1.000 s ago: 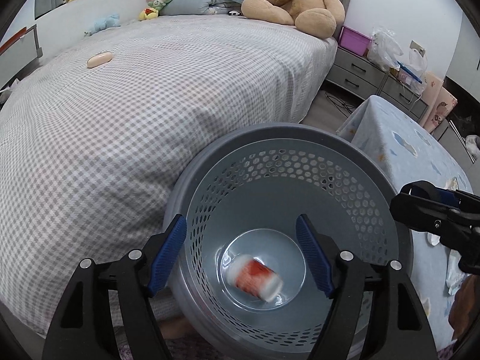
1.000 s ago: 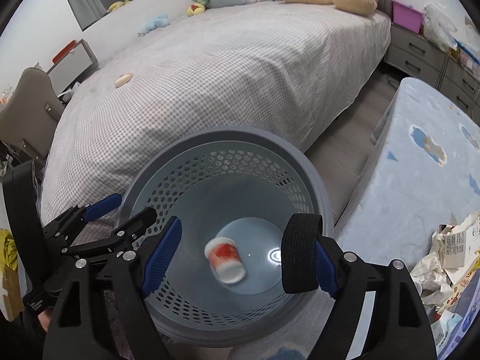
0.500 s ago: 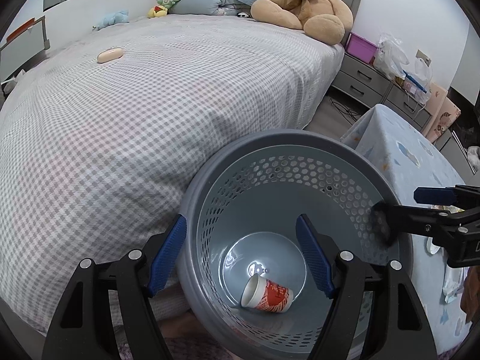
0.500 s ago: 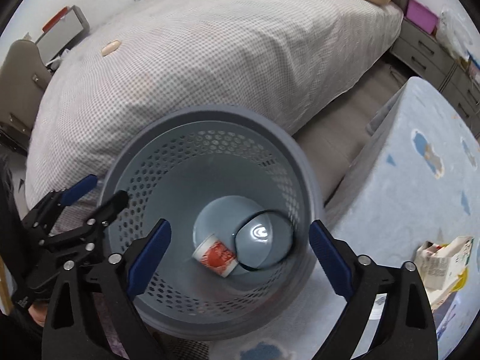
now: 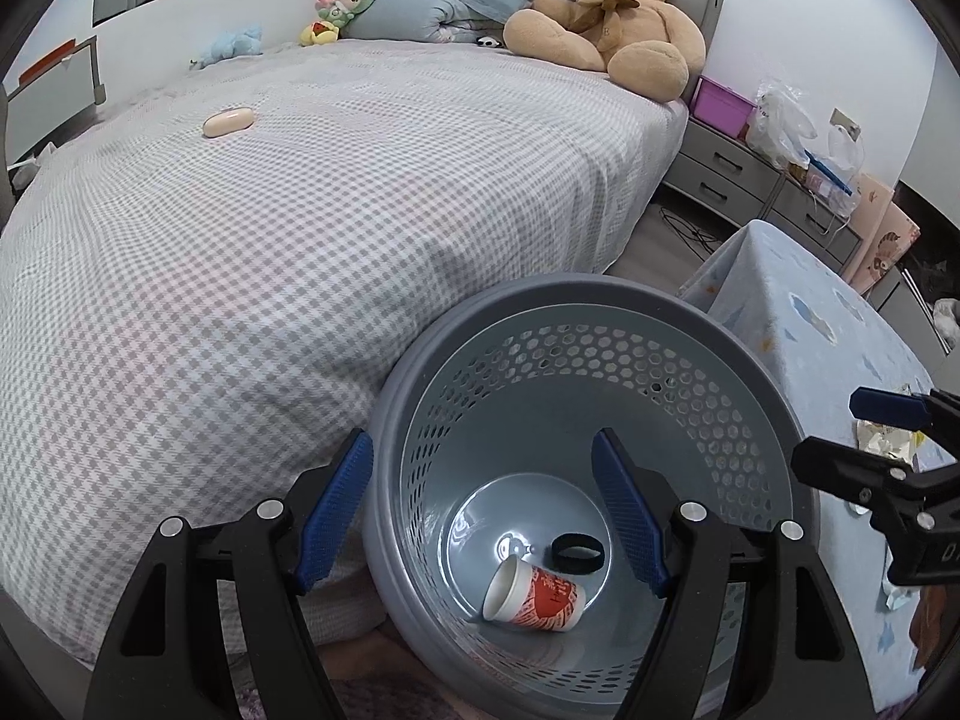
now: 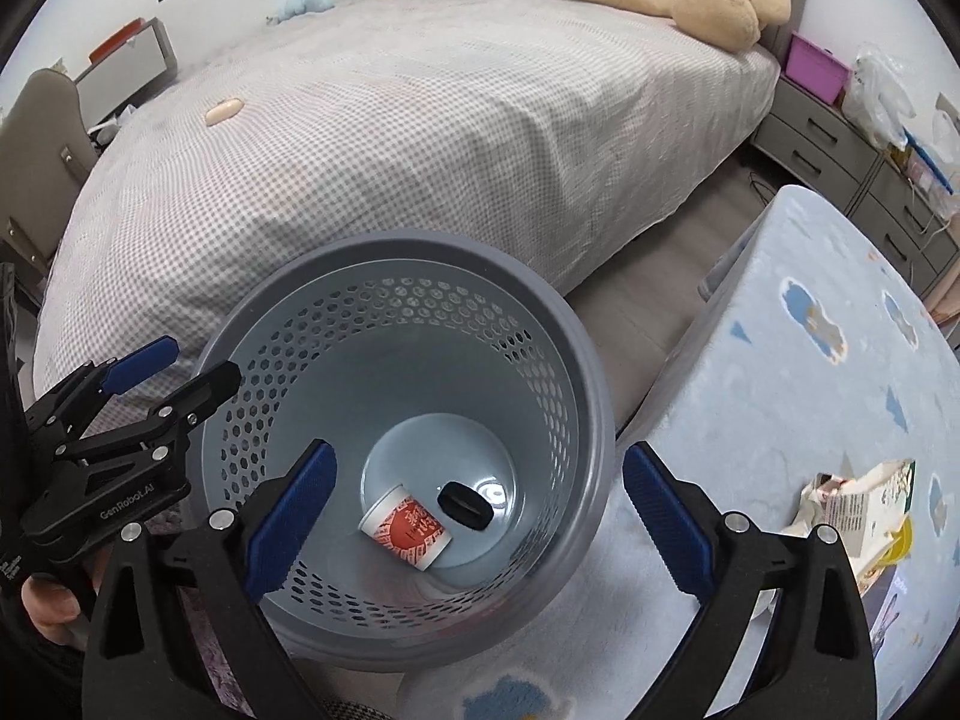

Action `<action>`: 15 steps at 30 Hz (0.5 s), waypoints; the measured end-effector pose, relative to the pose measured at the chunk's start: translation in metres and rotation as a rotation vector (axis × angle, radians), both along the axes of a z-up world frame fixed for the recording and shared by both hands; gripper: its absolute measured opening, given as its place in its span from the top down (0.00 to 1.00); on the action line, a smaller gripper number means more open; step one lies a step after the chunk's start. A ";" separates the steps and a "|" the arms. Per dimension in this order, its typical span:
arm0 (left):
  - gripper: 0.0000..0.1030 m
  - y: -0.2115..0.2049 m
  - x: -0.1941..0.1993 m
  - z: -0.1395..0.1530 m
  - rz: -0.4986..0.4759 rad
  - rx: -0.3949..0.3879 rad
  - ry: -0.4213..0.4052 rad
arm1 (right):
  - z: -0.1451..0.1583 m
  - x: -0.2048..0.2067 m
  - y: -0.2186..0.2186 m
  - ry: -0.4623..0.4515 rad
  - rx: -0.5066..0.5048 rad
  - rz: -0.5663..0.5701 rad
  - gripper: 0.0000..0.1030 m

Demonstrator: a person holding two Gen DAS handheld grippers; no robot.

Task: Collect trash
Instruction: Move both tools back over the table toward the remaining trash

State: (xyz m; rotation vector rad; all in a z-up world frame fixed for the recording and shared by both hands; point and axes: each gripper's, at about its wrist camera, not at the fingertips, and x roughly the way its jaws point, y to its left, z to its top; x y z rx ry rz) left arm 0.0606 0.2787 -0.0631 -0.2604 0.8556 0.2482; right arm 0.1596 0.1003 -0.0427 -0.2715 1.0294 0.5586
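A grey perforated bin (image 5: 600,306) (image 6: 414,246) stands between the bed and a low table. On its floor lie a red and white paper cup (image 5: 534,591) (image 6: 408,531) on its side and a black ring (image 5: 577,552) (image 6: 465,505). My left gripper (image 5: 483,510) is open and empty above the bin's near left rim; it also shows in the right wrist view (image 6: 174,360). My right gripper (image 6: 477,510) is open wide and empty over the bin's right side; it shows in the left wrist view (image 5: 840,426). Crumpled paper trash (image 6: 864,510) lies on the table at right.
A bed with a checked cover (image 5: 300,210) fills the left, with a pink oval item (image 5: 228,120), soft toys and a big teddy bear (image 5: 612,18). A low table with a blue cloud cloth (image 6: 810,360) is at right. Grey drawers (image 5: 738,174) stand behind.
The black ring left my right gripper and dropped to the bin floor next to the cup. My right gripper opened wide. The cup rolled and came to rest.
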 end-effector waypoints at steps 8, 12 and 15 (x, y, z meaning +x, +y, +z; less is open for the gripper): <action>0.27 -0.021 -0.008 0.008 -0.040 0.038 -0.035 | 0.008 -0.033 -0.033 -0.087 0.061 -0.093 0.08; 0.27 -0.036 -0.012 0.011 -0.079 0.045 -0.057 | 0.009 -0.052 -0.062 -0.124 0.083 -0.167 0.08; 0.26 -0.050 -0.016 0.013 -0.115 0.058 -0.071 | 0.008 -0.069 -0.090 -0.153 0.094 -0.233 0.08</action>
